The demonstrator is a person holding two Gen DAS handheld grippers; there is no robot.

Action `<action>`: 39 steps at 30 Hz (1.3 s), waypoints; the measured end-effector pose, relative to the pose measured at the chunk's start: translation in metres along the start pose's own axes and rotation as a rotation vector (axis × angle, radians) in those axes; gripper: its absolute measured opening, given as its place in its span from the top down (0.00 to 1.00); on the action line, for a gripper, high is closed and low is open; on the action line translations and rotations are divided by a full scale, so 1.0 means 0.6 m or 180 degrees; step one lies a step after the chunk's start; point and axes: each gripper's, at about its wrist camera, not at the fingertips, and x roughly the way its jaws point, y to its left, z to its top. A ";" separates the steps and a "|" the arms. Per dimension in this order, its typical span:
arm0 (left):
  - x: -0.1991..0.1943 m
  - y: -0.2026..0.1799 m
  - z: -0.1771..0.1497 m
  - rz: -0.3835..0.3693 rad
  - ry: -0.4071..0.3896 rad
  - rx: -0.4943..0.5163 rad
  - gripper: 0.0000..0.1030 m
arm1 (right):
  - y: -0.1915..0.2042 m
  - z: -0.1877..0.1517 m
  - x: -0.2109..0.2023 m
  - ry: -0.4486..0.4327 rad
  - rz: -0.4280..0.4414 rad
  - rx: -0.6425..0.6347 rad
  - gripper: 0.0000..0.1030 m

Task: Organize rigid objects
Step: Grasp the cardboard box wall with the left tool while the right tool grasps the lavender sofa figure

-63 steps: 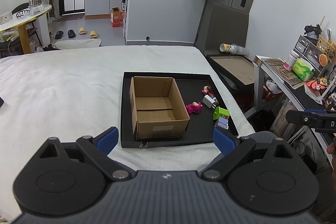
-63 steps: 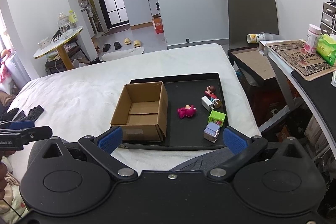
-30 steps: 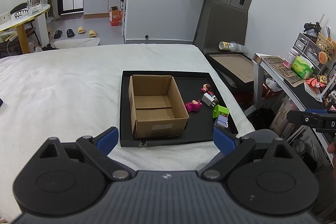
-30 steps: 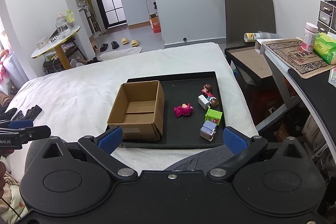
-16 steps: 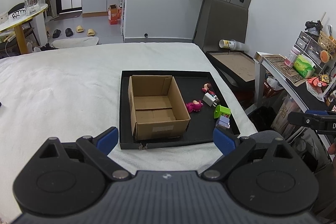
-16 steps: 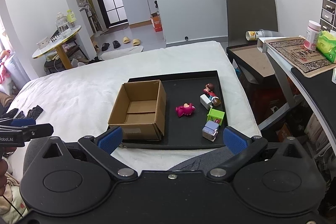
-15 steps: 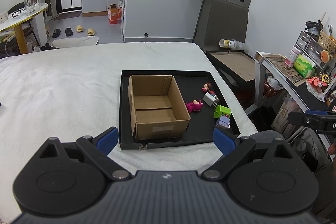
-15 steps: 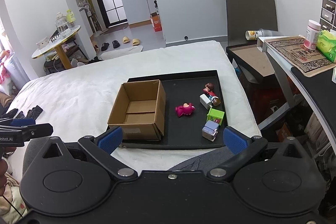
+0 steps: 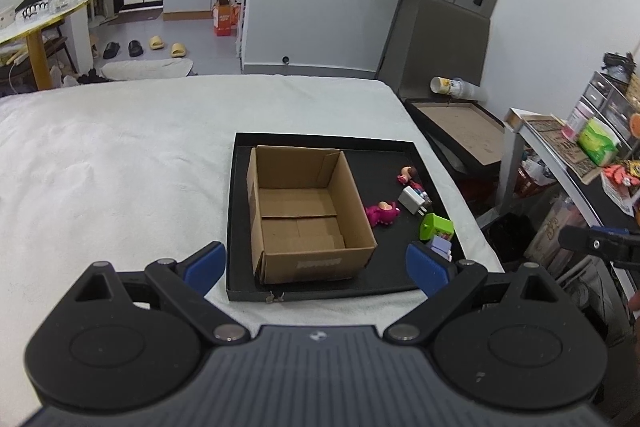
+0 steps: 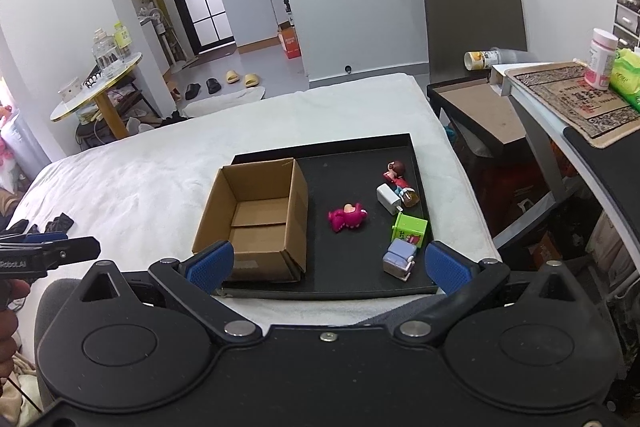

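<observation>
A white bed (image 9: 120,163) carries a black tray (image 9: 320,289), which lies near the bed's right edge. To the right of the bed stands a low stand with a brown top (image 10: 492,115), a tipped cup (image 10: 482,59) at its far end, and nearer the camera a counter (image 10: 560,95) with a patterned mat, a pink jar (image 10: 602,59) and a green pack (image 10: 628,73). Past the bed's far edge, slippers (image 9: 164,45) lie on the floor, and a round table (image 10: 100,79) with glass jars stands to the left.

An open, empty box (image 9: 308,215) fills the tray's left half. On the right half lie five small toys, all clear of the box: a pink toy (image 10: 347,215) closest to the box, a doll (image 10: 395,173) at the far right, a white block (image 10: 388,198) just beside the doll, a green cube (image 10: 410,227) nearer, and a lilac block (image 10: 400,257) at the near right corner, touching or almost touching the cube.

The left tool (image 9: 316,269) hangs spread above the tray's near edge, holding nothing, the box straight ahead between its blue pads (image 9: 206,267). The right tool (image 10: 326,265) is likewise spread and empty, above the near edge; the lilac block lies just inside its right pad (image 10: 442,267), with nothing between tool and toys.
</observation>
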 end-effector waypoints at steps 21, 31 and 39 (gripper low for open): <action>0.174 0.047 0.034 0.0207 0.0344 -0.0621 0.07 | -0.079 0.018 0.117 0.0218 -0.0193 0.0557 0.00; 0.265 0.071 0.036 0.0338 0.0491 -0.0761 0.18 | -0.105 0.029 0.178 0.0438 -0.0089 0.0830 0.03; 0.336 0.105 0.027 0.0439 0.0710 -0.1034 0.44 | -0.129 0.029 0.236 0.0672 -0.0171 0.1126 0.09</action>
